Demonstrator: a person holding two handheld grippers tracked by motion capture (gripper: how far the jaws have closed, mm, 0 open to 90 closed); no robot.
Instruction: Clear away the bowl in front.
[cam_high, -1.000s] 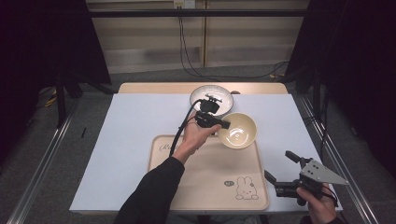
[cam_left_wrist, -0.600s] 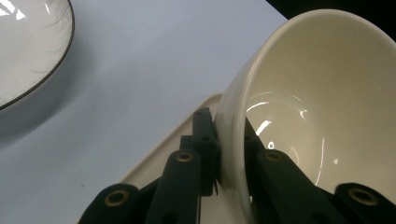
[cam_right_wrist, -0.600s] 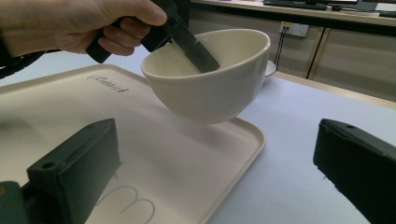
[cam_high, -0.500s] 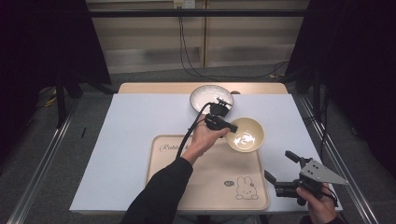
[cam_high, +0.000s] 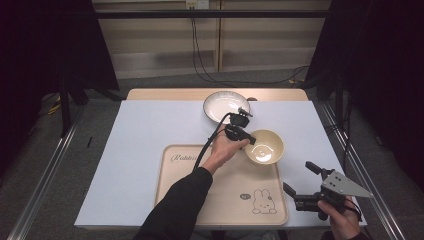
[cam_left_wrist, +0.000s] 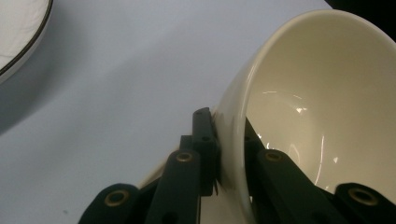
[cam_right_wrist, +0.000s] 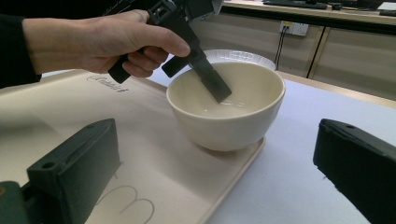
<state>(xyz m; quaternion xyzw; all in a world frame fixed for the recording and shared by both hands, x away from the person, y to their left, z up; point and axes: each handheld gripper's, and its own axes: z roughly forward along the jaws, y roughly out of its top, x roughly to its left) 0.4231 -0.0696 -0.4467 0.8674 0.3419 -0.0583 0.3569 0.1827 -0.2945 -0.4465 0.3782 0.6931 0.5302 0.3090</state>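
1. High view: shows the left gripper (cam_high: 250, 138) held in the left hand (cam_high: 223, 149), clamped on the near-left rim of the cream round ceramic bowl (cam_high: 264, 146). Places that bowl over the far right corner of the beige plastic tray with a rabbit drawing (cam_high: 200, 200), partly past the tray's edge. Shows the tray lying on the pale blue table cover (cam_high: 140, 135), and the white ribbed plate with a dark rim (cam_high: 224, 104) just beyond the bowl. Shows the right gripper (cam_high: 302, 182) low at the table's near right corner, jaws wide apart, holding nothing.

2. Left gripper view: shows both black jaws pinching the bowl (cam_left_wrist: 322, 93) wall, one inside, one outside, with the bowl tilted above the cover.

3. Right gripper view: looks between two spread jaws at the bowl (cam_right_wrist: 229, 116), its base at the tray (cam_right_wrist: 140, 140) edge; cannot tell whether touching.
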